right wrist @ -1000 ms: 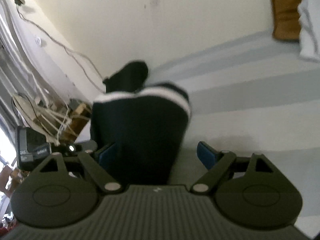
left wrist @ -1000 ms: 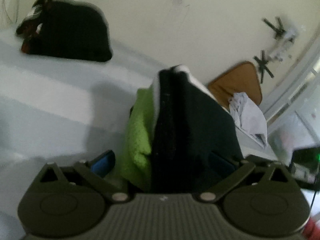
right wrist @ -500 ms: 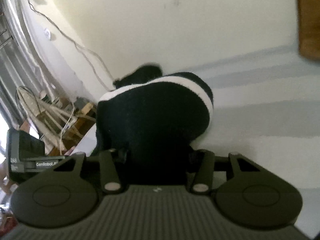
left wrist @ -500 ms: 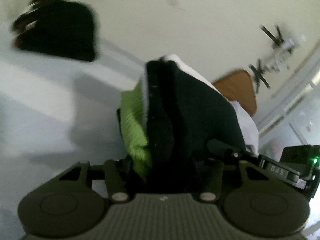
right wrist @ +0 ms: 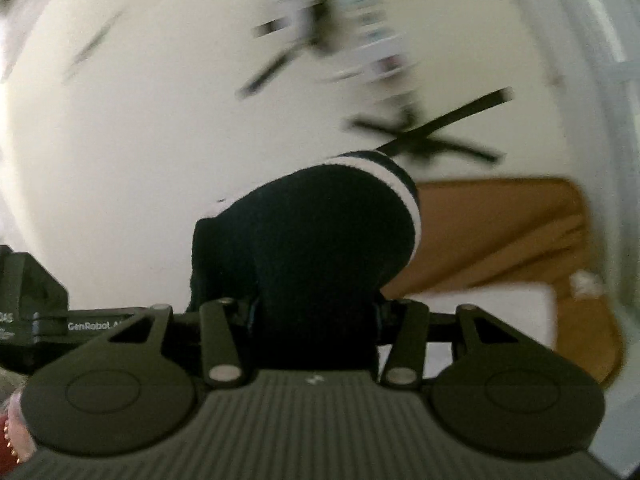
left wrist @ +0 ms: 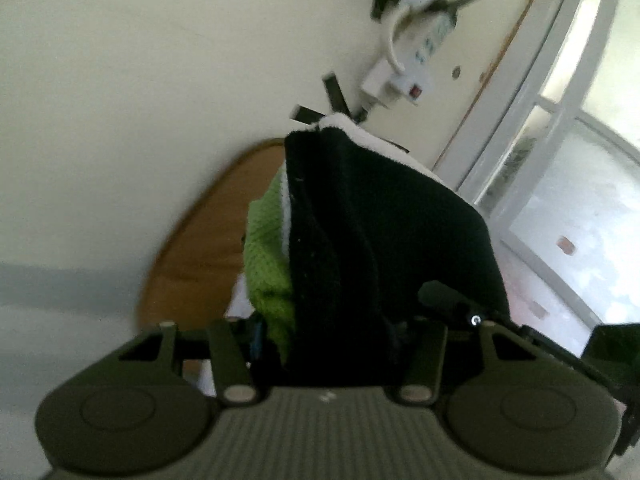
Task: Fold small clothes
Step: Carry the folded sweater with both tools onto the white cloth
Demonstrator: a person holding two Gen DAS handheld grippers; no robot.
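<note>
My left gripper (left wrist: pixel 326 332) is shut on a folded black garment (left wrist: pixel 384 240) with a white stripe and a green mesh lining (left wrist: pixel 268 264), held up in the air. My right gripper (right wrist: pixel 316 316) is shut on the same black garment (right wrist: pixel 320 240), whose white-striped band (right wrist: pixel 404 184) arches over the top. The fingertips of both grippers are hidden in the cloth. The right gripper's body (left wrist: pixel 532 340) shows at the right of the left wrist view, and the left gripper's body (right wrist: pixel 32 312) at the left of the right wrist view.
A brown cushion (left wrist: pixel 200 256) (right wrist: pixel 500 232) leans against the cream wall with white cloth (right wrist: pixel 492 312) in front of it. A power strip (left wrist: pixel 412 52) is taped to the wall. A window (left wrist: pixel 568 140) is on the right.
Both grippers closed on the garment, lifted it off the striped bed and swung right toward the brown cushion and window. The black pile at the back left has left the view.
</note>
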